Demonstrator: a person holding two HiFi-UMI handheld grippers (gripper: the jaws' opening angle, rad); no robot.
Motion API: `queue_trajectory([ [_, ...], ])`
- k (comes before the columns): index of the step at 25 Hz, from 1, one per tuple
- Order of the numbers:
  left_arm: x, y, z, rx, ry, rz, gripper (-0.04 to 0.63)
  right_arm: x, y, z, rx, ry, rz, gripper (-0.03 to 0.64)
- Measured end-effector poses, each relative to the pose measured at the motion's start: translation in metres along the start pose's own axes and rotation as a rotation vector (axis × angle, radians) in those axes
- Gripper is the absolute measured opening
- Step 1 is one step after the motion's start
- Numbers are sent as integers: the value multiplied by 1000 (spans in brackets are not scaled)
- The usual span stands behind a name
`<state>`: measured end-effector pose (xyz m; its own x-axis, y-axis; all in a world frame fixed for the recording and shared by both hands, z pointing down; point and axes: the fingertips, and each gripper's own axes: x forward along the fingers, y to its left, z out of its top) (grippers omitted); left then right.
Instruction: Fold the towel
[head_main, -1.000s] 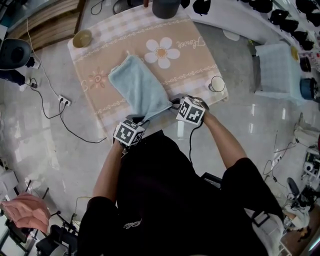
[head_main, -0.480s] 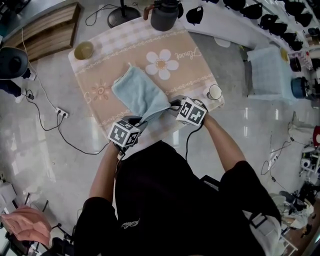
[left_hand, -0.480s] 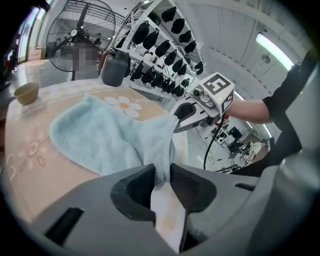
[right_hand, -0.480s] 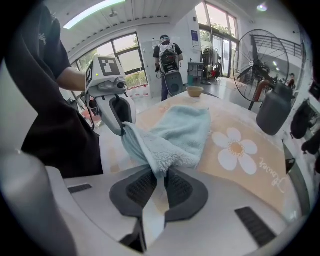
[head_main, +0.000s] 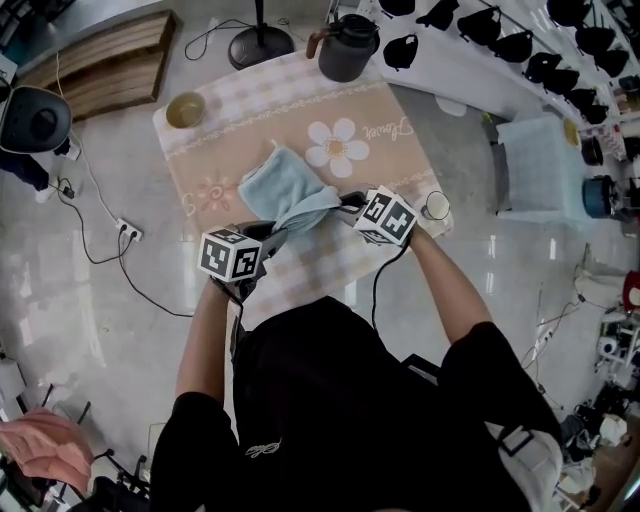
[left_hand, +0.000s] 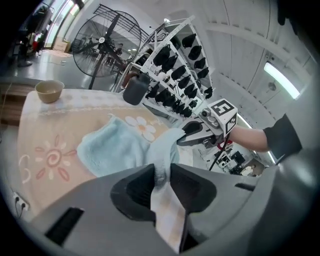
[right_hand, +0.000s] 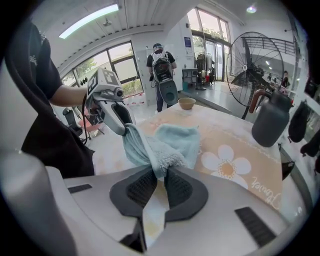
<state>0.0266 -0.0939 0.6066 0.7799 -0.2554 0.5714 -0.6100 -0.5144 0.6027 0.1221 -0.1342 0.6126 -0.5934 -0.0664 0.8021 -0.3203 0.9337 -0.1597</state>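
Note:
A light blue towel (head_main: 290, 190) lies on the table's beige flowered cloth (head_main: 330, 110), its near edge lifted off the surface. My left gripper (head_main: 268, 234) is shut on the near left corner of the towel (left_hand: 161, 150), pinched between its pads. My right gripper (head_main: 345, 203) is shut on the near right corner (right_hand: 159, 162). The raised edge hangs stretched between the two grippers while the far half of the towel (right_hand: 181, 140) rests flat on the cloth. In the left gripper view the right gripper (left_hand: 187, 135) shows across the towel.
A dark kettle (head_main: 347, 47) stands at the table's far edge and a tan bowl (head_main: 185, 109) at its far left corner. A white cup (head_main: 435, 205) sits at the right edge. A fan stand (head_main: 260, 45), floor cables (head_main: 120, 235) and a shelf of dark items (head_main: 500, 25) surround the table.
Both grippers have lifted the towel's near edge and carried it toward the table's far side, so more of the towel is bunched and less lies flat.

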Motion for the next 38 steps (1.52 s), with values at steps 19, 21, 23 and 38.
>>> queue_trajectory([
  [19, -17, 72, 35, -52, -58, 156, 100, 36, -40, 52, 59, 13, -37, 43],
  [21, -17, 76, 36, -48, -57, 169, 100, 39, -42, 54, 60, 14, -41, 43],
  [23, -17, 80, 36, -40, -55, 184, 100, 41, -43, 57, 61, 15, -49, 43],
  [38, -37, 99, 55, -60, -209, 304, 179, 44, -59, 84, 179, -145, -136, 95],
])
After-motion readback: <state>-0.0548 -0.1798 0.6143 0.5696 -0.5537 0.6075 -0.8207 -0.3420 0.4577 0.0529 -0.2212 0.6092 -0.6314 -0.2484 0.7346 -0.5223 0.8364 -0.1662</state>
